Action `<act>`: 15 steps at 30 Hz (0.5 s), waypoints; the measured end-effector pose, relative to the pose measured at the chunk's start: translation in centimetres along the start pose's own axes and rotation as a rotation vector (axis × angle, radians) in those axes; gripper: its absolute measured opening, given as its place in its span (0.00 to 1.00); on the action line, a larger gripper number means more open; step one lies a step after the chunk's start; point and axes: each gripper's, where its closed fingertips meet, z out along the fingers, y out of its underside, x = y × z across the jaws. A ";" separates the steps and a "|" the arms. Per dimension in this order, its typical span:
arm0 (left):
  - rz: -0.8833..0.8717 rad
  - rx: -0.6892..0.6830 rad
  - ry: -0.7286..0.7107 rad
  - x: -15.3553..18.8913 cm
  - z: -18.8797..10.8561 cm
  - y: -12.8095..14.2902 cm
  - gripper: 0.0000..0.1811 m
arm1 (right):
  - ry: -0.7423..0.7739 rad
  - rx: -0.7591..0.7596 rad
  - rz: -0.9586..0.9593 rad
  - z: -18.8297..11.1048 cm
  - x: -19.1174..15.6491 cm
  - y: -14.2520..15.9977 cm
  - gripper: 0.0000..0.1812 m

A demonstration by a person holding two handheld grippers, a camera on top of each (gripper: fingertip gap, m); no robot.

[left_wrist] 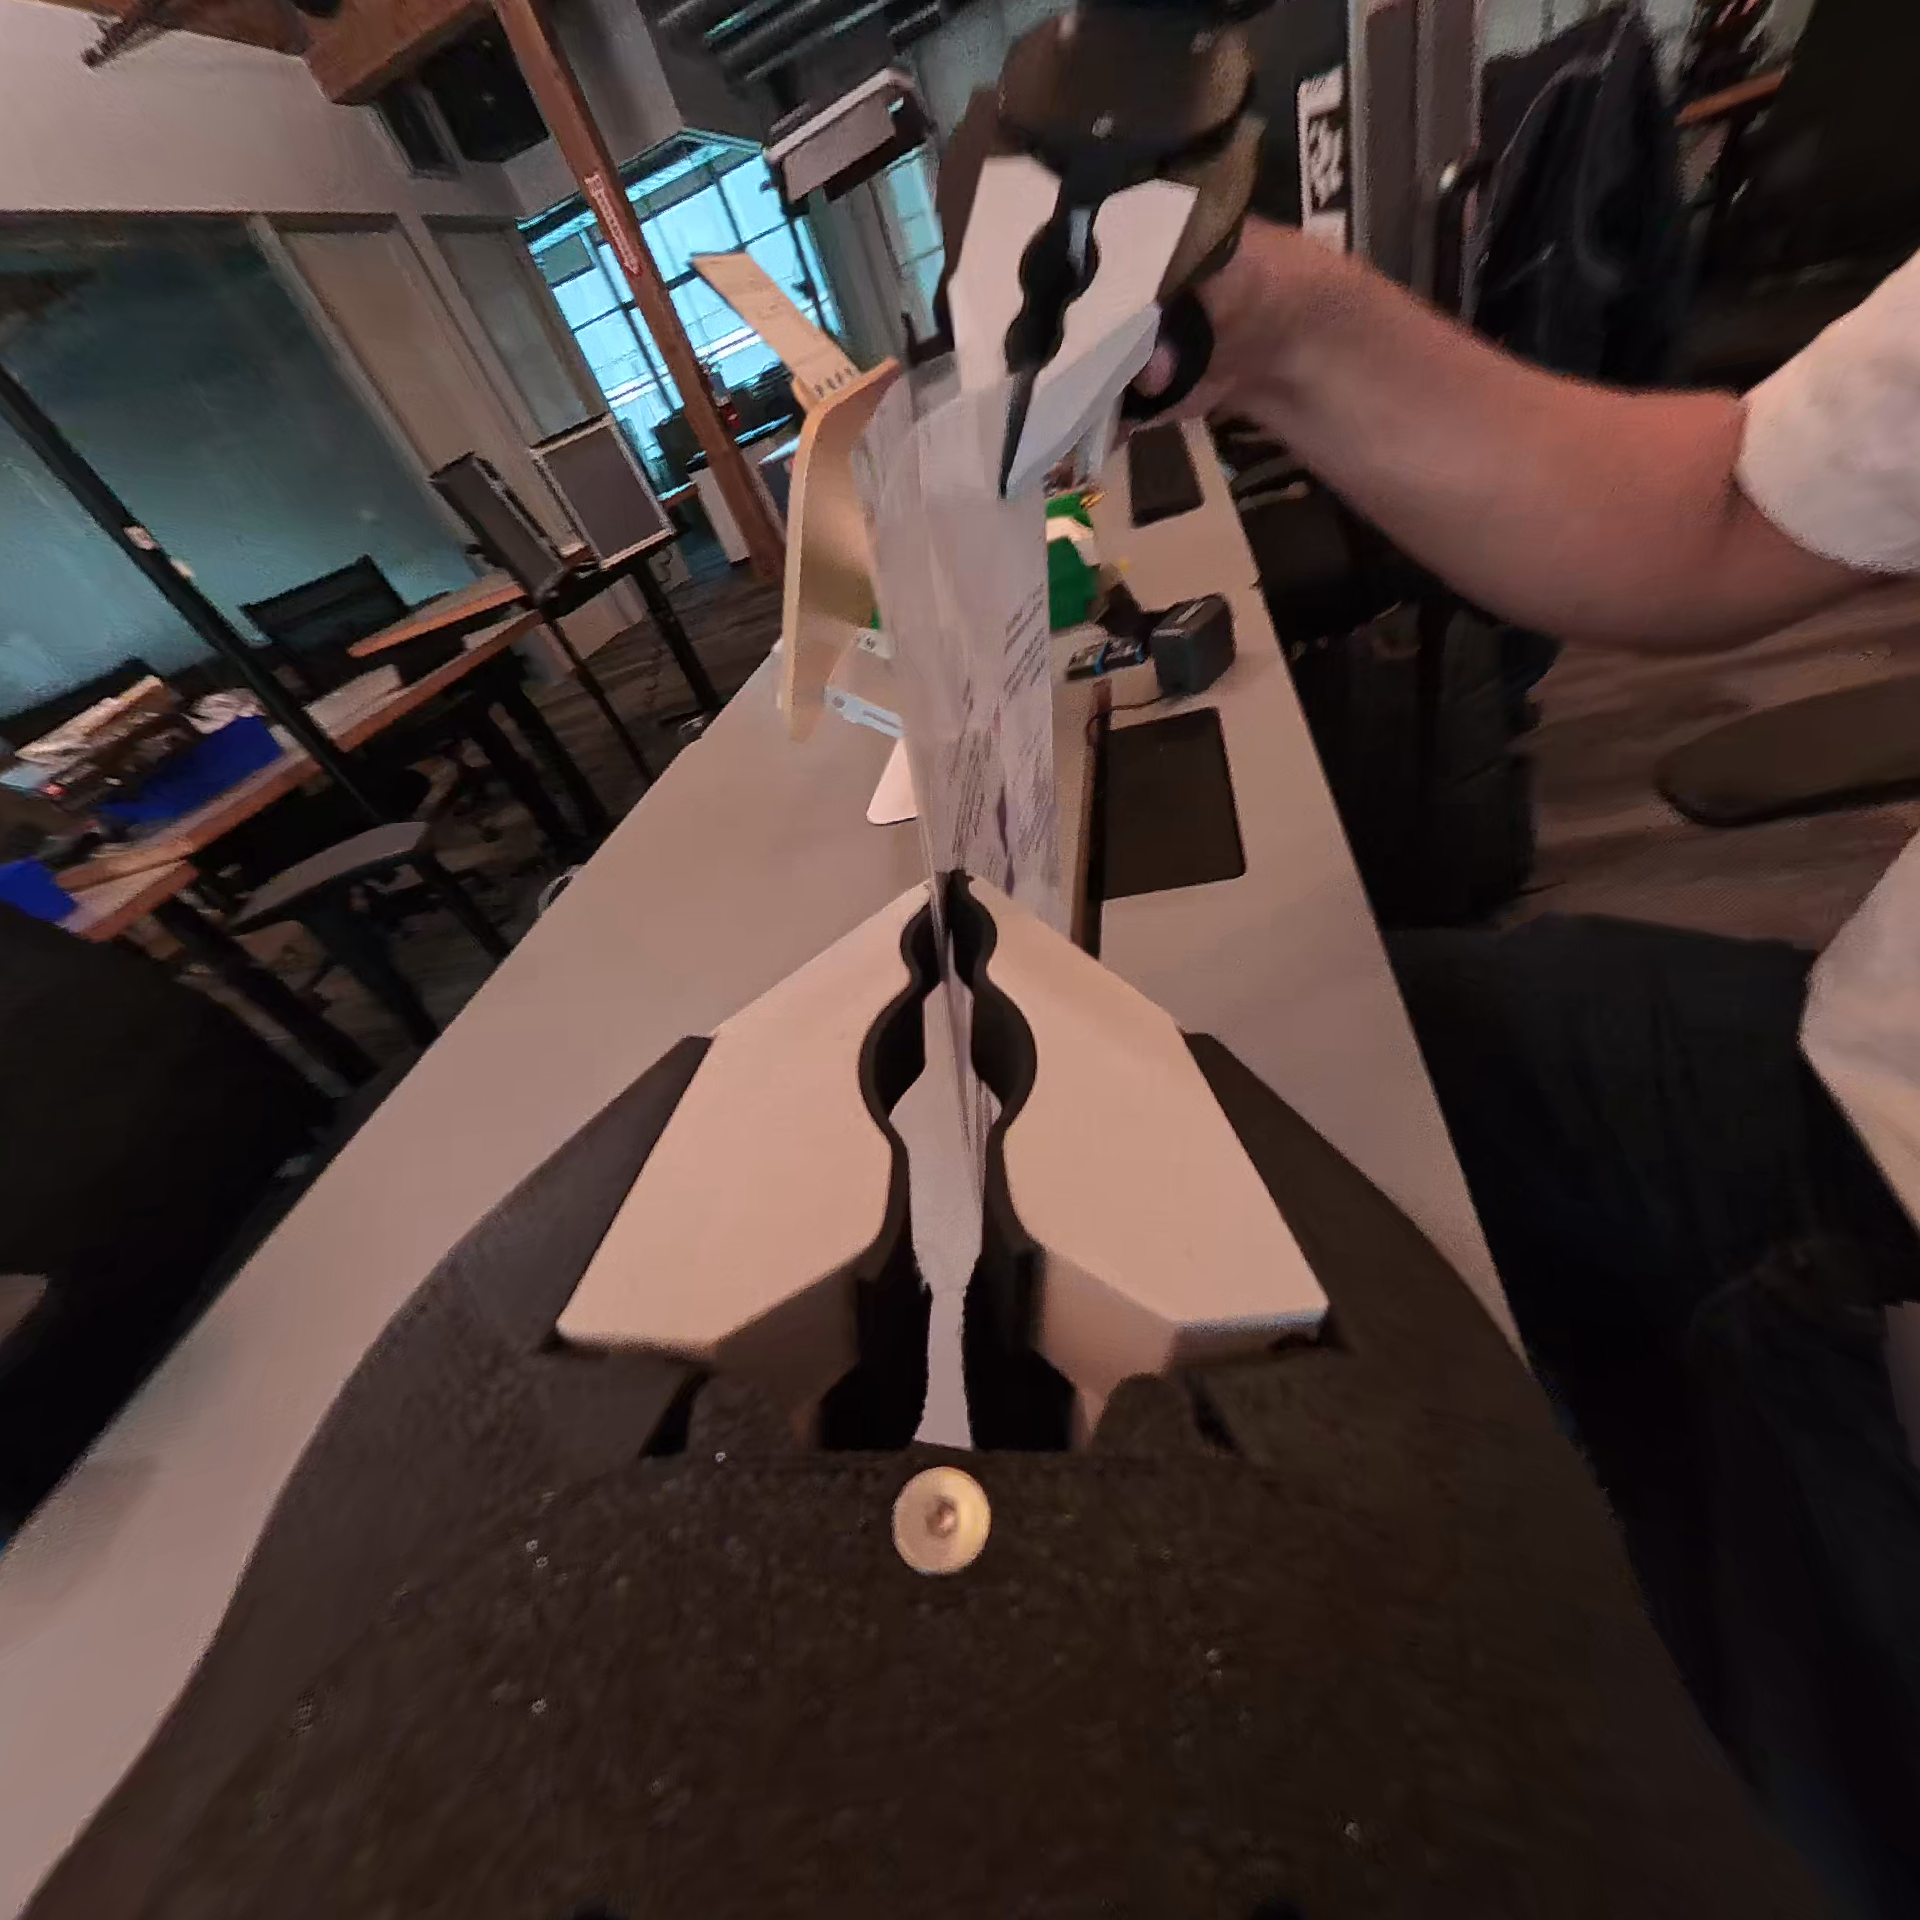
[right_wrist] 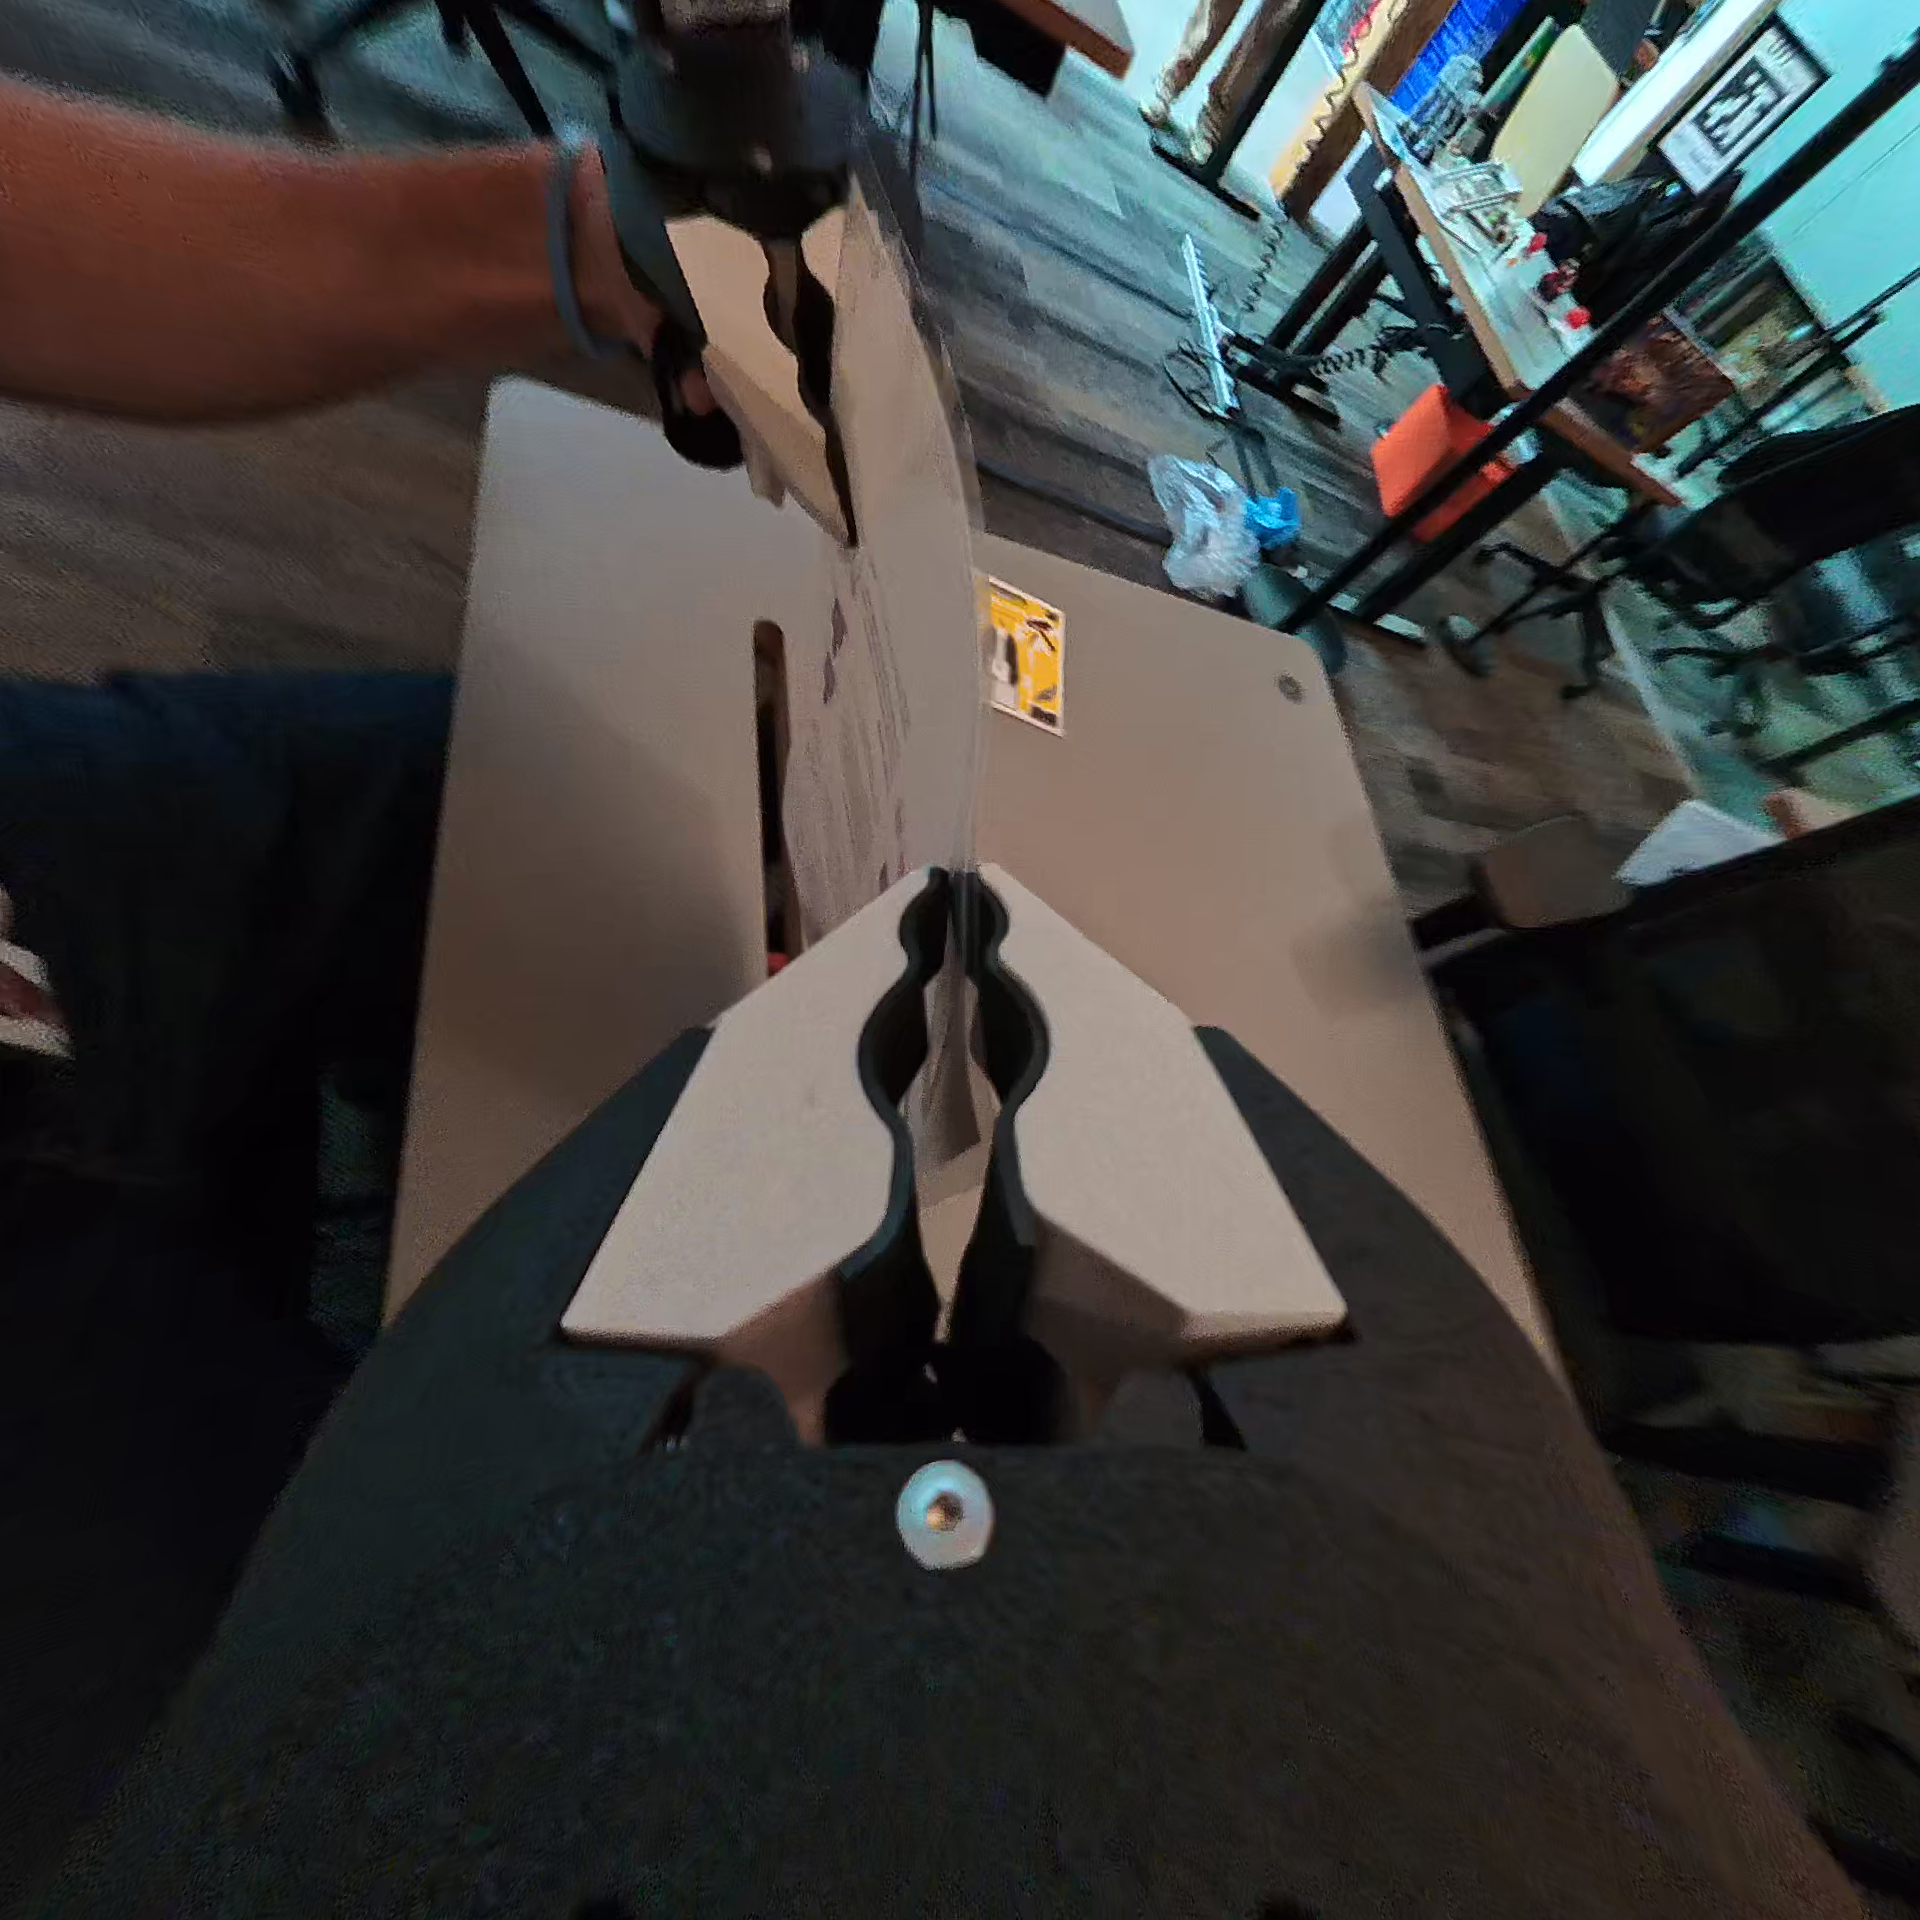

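Note:
A thin printed sheet in a clear plastic sleeve [left_wrist: 966, 665] is held edge-on in the air between both grippers, above a long white table [left_wrist: 665, 935]. My left gripper [left_wrist: 948, 914] is shut on its near edge. In the left wrist view the right gripper [left_wrist: 1013, 457] is shut on the far end, held by a person's hand [left_wrist: 1278, 322]. In the right wrist view my right gripper [right_wrist: 951, 883] is shut on the sheet [right_wrist: 894, 665], and the left gripper [right_wrist: 831, 499] pinches its far end.
On the table are a gold-coloured stand [left_wrist: 826, 551], a green object [left_wrist: 1070, 561], a black device [left_wrist: 1195, 644] and dark mats [left_wrist: 1169, 800]. In the right wrist view the table [right_wrist: 1195, 831] has a slot [right_wrist: 771, 790] and a yellow sticker [right_wrist: 1023, 655]. Desks and chairs [left_wrist: 343, 748] stand beyond. The gap from one gripper's tips to the other's is roughly 12 cm.

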 end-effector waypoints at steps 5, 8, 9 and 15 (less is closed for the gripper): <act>0.170 -0.118 -0.129 2.5 -0.3 0.4 0.00 | 0.175 -0.145 -0.283 -0.9 -3.7 -0.7 0.00; 0.180 -0.164 -0.159 4.5 -0.4 1.6 0.00 | 0.199 -0.160 -0.304 -0.7 -6.4 0.4 0.00; 0.161 -0.165 -0.163 5.1 -0.5 1.8 0.00 | 0.209 -0.164 -0.293 -0.5 -7.1 0.9 0.00; 0.113 -0.255 -0.206 8.0 -0.4 4.5 0.00 | 0.236 -0.207 -0.220 0.5 -10.7 3.7 0.00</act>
